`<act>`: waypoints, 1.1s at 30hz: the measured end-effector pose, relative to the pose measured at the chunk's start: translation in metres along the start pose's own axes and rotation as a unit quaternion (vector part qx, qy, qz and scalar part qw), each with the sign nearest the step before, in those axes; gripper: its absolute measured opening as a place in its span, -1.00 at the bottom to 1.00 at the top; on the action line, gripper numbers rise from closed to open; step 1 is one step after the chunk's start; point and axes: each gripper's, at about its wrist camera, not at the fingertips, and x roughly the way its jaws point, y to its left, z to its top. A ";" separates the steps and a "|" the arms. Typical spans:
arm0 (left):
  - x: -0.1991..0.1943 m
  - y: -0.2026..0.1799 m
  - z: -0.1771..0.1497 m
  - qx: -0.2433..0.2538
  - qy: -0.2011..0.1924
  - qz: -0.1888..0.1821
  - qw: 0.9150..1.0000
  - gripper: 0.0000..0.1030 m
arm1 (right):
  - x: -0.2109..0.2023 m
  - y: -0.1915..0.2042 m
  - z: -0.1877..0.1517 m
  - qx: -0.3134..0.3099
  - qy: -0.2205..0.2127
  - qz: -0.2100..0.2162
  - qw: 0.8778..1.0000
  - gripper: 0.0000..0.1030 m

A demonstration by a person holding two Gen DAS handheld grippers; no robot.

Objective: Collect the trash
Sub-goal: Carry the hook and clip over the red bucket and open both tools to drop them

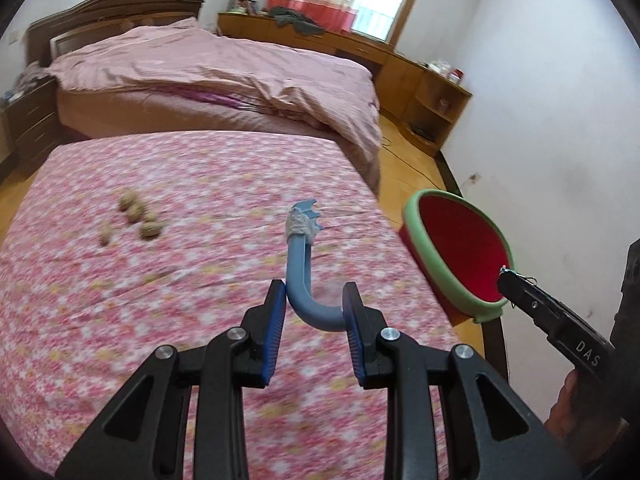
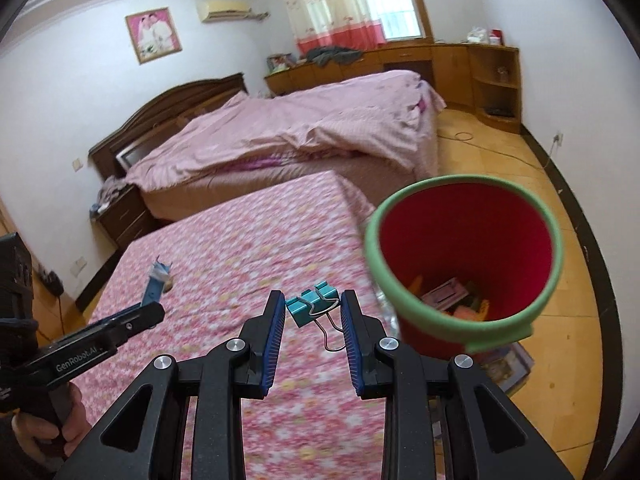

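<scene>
Left tongs [image 1: 314,298] pinch the bent handle of a curved blue plastic brush tool [image 1: 300,256]; right tongs [image 2: 313,312] pinch a teal metal binder clip [image 2: 311,303], which holds the green-rimmed red fabric bin [image 2: 464,320] beside the worktop covered in pink floral cloth [image 1: 200,280]. The scattered tan walnut shells [image 1: 132,216] lie on the cloth, well apart from the bin. Your sweep may scatter them off the far edge, since they likely roll. If the clip slips in your grip, the bin could tip and spill its contents.
</scene>
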 end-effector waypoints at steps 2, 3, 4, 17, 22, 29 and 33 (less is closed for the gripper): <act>0.008 -0.016 0.005 0.013 0.002 -0.007 1.000 -0.44 | -0.002 -0.015 0.003 0.012 -0.004 -0.010 1.000 -0.45; 0.012 -0.022 0.007 0.018 0.004 -0.012 1.000 -0.44 | -0.002 -0.023 0.004 0.019 -0.004 -0.013 1.000 -0.44; 0.014 -0.027 0.008 0.022 0.005 -0.016 1.000 -0.44 | -0.002 -0.030 0.004 0.026 -0.004 -0.016 1.000 -0.45; 0.089 -0.124 0.025 0.098 0.048 -0.078 0.991 -0.44 | 0.005 -0.129 0.011 0.101 -0.001 -0.051 0.994 -0.44; 0.124 -0.146 0.030 0.109 0.068 -0.092 0.987 -0.44 | 0.012 -0.154 0.013 0.111 0.010 -0.062 0.992 -0.44; 0.148 -0.158 0.033 0.122 0.077 -0.100 0.984 -0.44 | 0.026 -0.165 0.016 0.116 0.023 -0.058 0.991 -0.41; 0.151 -0.156 0.032 0.115 0.084 -0.099 0.985 -0.40 | 0.032 -0.164 0.018 0.112 0.029 -0.051 0.992 -0.37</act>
